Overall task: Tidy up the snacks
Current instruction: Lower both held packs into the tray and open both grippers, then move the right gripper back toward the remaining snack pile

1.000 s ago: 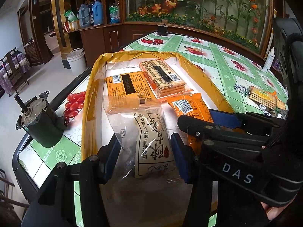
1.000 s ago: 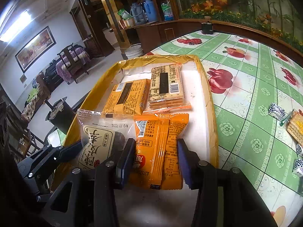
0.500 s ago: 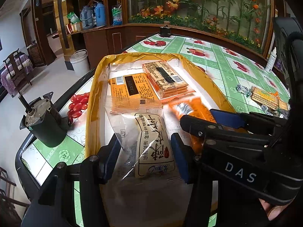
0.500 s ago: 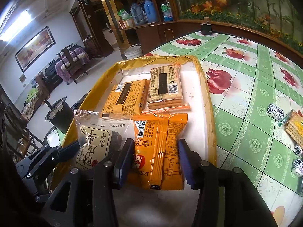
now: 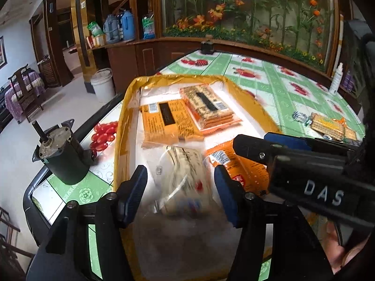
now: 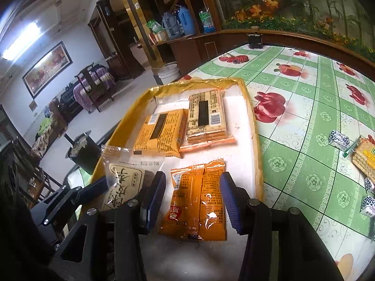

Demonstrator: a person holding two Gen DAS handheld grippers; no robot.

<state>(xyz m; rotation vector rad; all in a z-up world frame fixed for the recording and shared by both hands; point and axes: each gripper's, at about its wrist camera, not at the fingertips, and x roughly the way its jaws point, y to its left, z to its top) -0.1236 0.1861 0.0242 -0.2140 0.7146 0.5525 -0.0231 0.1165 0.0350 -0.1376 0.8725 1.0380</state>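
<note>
On green floral tablecloth (image 6: 304, 126), both grippers' fingers (image 5: 133, 192) spread; yellow tray (image 6: 254, 126) between.

a tray (image 6: 254, 126) lies on the table (image 6: 304, 121) at its left edge. in the tray, two packets lie side by side at the far end: a box (image 6: 161, 131) on the left, a cracker pack (image 6: 206, 117) on the right, overlapping the box's right edge. nearer, a clear bag (image 6: 124, 178) sits left, a twin sachet (image 6: 196, 199) right. left of the tray stands a motor (image 5: 61, 154); loose snacks (image 6: 363, 154) lie well apart to the right.
</note>
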